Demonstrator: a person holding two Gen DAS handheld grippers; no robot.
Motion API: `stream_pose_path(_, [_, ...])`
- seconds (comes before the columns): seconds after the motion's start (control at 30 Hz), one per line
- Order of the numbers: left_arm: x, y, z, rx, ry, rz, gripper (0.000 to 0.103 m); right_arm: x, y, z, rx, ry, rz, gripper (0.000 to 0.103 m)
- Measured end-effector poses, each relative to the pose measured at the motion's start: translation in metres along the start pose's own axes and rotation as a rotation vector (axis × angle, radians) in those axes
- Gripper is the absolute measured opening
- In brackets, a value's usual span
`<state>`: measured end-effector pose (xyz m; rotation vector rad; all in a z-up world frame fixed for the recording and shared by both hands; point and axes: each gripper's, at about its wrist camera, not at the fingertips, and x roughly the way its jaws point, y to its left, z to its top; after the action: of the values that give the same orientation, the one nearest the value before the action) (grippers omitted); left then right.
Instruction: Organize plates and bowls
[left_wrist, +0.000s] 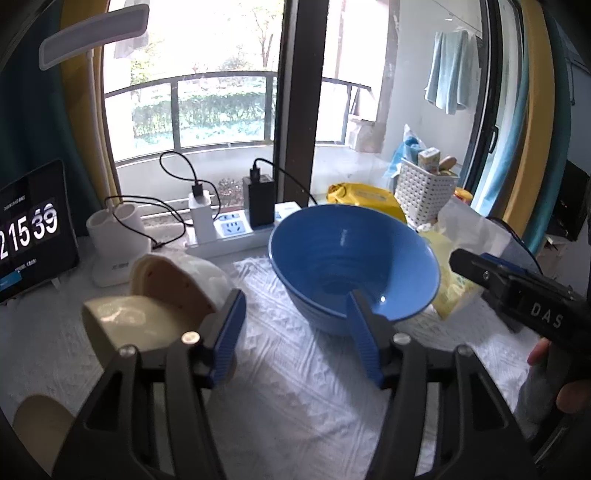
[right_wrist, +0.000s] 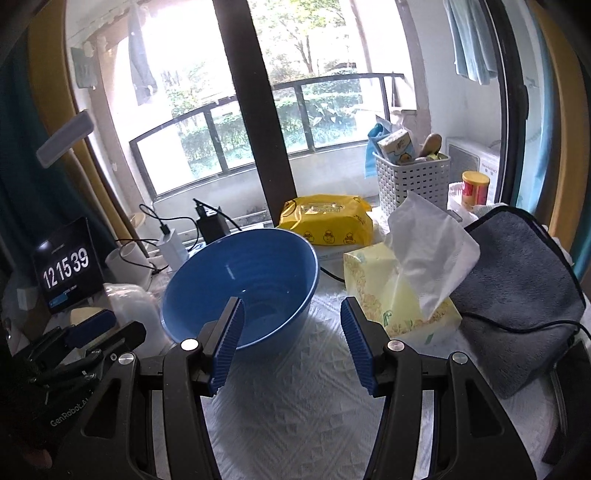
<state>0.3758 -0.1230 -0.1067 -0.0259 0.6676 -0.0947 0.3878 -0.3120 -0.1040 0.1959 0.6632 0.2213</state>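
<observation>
Two grippers are held above a white textured cloth (right_wrist: 295, 413), and both are seen with their blue-padded fingers spread wide and nothing between them: the left gripper (left_wrist: 297, 336) just before the blue bowl (left_wrist: 354, 266), the right gripper (right_wrist: 293, 343) with its left finger overlapping that bowl's near rim and its right finger near a yellow tissue box (right_wrist: 399, 291). The blue bowl is seen upright on the cloth, while cream-coloured dishes (left_wrist: 147, 314) are seen to its left, tipped on edge beside a white bowl (left_wrist: 207, 273).
</observation>
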Motion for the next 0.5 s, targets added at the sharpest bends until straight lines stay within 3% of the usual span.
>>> stream_pose_path(0.5, [0.031,0.000,0.005,-0.035,0.044,0.030,0.060,0.045,-0.011,0.002,0.060,0.057,0.037,0.057])
